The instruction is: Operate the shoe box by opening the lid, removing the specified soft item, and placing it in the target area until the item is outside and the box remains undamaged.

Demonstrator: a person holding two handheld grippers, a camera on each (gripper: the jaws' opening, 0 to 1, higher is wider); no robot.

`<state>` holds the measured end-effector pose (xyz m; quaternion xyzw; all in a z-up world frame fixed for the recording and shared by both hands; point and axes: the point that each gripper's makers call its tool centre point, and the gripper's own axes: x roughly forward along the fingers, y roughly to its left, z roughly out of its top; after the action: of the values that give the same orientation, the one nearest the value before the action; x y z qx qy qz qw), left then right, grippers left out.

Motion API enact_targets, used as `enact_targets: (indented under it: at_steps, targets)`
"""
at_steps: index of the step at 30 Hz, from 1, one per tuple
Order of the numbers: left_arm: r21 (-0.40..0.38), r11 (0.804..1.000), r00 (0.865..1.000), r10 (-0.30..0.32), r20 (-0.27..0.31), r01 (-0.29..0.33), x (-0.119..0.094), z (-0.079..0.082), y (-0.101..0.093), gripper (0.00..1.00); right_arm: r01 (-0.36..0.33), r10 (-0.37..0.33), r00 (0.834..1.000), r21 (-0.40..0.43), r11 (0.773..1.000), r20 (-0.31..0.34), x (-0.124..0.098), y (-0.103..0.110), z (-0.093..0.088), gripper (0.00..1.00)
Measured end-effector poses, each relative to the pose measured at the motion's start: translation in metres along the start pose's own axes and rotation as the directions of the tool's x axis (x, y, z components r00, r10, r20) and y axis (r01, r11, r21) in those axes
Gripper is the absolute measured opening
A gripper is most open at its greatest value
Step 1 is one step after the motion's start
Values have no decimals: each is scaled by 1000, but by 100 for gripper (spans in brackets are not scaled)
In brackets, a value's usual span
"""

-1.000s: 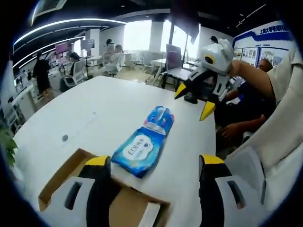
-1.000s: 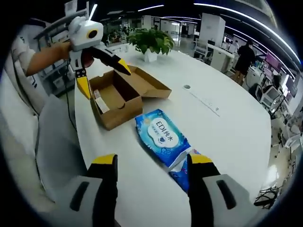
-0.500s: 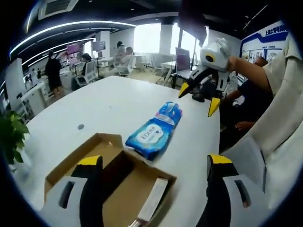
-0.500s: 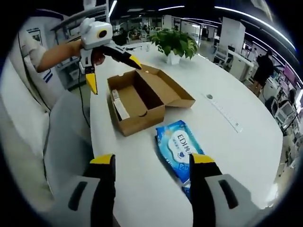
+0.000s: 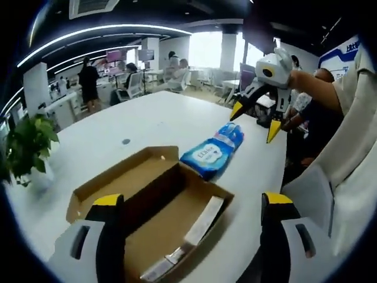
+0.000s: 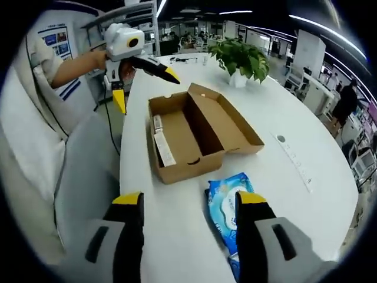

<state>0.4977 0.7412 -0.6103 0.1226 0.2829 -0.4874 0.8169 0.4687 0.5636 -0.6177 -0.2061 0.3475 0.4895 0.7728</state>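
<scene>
An open brown shoe box (image 5: 168, 221) stands on the white table (image 5: 135, 118), its lid (image 5: 115, 180) folded back flat. A white paper strip (image 5: 197, 227) lies along the box's inner wall. A blue soft wipes pack (image 5: 212, 154) lies on the table just beyond the box. My left gripper (image 5: 192, 200) hovers open over the box's near end. My right gripper (image 5: 254, 121) hangs open in the air past the pack. In the right gripper view the box (image 6: 182, 132) is ahead, the pack (image 6: 228, 206) sits between my right gripper's (image 6: 188, 200) open jaws, and the left gripper (image 6: 146, 88) hovers open above the box's far end.
A potted plant (image 6: 240, 56) stands on the table beyond the box and appears as the plant (image 5: 26, 144) at the left. The person's pale sleeve (image 6: 35, 147) and the table edge (image 6: 121, 177) run beside the box. People and office chairs (image 5: 132, 82) are far behind.
Both views have swung toward the box, which now shows in full. The pack lies still on the table. Both grippers stay open and hold nothing.
</scene>
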Motion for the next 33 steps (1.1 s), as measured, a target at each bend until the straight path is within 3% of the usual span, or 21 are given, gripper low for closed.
enact_targets:
  at_steps: [11,19,33]
  targets:
    - [-59,994,995,93,-30,-95,-31,-35,19,100,-81,79,997,-70,994,-20,31,9,15,57]
    - [-90,985,988,147,-43,-150,-47,-52,32,100,-111,108,994,-113,987,-35,50,10,23,55]
    - [-188,948,966,254,-48,-258,-71,-80,50,95,-155,143,987,-185,971,-77,89,16,27,48]
